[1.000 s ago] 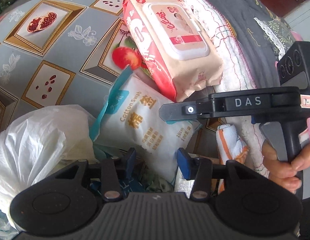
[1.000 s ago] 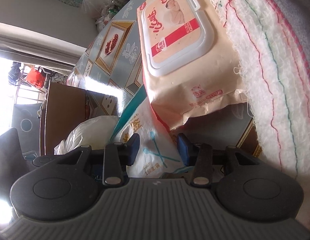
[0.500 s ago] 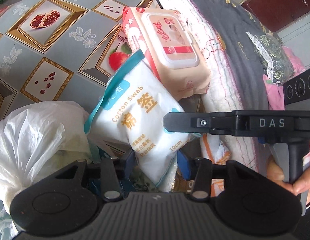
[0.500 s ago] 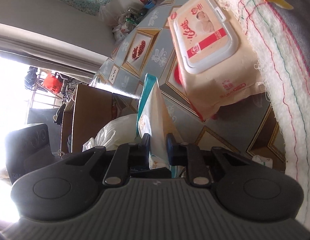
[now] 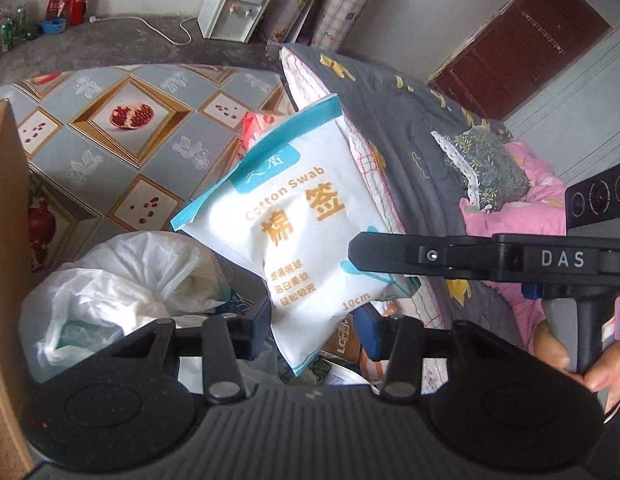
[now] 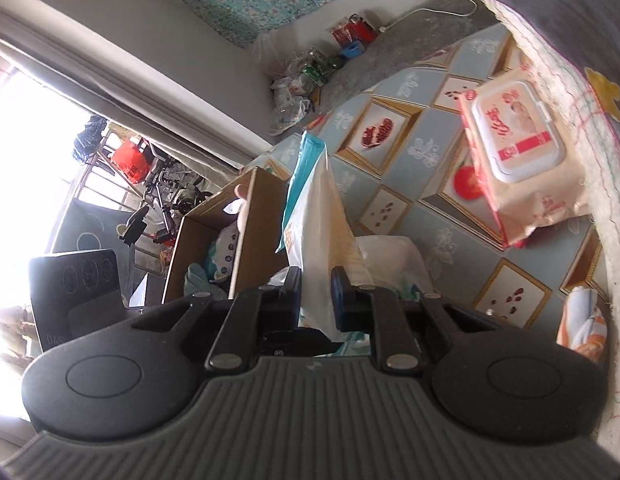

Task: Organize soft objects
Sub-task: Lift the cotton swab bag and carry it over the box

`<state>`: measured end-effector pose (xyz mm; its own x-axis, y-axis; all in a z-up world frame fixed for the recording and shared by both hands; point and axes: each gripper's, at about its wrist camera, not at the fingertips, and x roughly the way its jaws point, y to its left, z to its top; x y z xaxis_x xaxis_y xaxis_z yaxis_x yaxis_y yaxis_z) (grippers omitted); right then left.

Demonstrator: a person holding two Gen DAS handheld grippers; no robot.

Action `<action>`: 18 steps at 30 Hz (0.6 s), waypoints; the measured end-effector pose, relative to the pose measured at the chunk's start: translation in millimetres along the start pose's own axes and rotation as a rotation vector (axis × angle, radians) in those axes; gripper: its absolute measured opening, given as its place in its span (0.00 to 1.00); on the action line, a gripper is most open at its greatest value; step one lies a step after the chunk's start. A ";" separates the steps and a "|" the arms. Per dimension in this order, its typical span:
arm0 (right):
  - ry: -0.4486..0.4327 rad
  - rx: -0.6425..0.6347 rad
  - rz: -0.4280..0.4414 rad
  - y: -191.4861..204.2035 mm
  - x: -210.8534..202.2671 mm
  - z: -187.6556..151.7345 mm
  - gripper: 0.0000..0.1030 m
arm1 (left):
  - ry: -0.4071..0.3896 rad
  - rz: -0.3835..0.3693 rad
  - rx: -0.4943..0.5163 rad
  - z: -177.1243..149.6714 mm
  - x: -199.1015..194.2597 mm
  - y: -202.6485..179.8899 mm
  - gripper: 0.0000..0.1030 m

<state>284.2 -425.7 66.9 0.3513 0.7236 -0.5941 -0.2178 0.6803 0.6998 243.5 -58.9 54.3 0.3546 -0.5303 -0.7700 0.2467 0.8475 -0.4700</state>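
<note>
The cotton swab pack (image 6: pixel 316 216) is pinched edge-on by the right tool (image 6: pixel 316 292), apparently for the cardboard box (image 6: pixel 246 240) beside it; the left tool (image 5: pixel 316 322) is held partly open, gripping nothing.

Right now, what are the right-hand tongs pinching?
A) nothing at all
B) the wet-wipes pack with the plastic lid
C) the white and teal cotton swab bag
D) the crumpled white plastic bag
C: the right tongs are closed on the edge of the cotton swab bag, which hangs in the air, while the wet-wipes pack lies on the patterned cloth.
</note>
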 end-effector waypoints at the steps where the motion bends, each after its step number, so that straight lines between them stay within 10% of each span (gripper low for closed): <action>1: 0.001 -0.012 0.009 10.8 1.8 -1.4 0.14 | -0.018 0.003 -0.001 -3.1 -11.3 4.1 0.45; 18: 0.234 -0.074 0.201 184.2 194.2 -41.2 0.14 | -0.133 0.271 -0.223 -59.6 -150.5 181.1 0.44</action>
<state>274.8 -155.1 64.1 0.0777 0.8459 -0.5276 -0.3303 0.5212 0.7870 181.1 175.8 59.3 0.4974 -0.2724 -0.8237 -0.0693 0.9339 -0.3507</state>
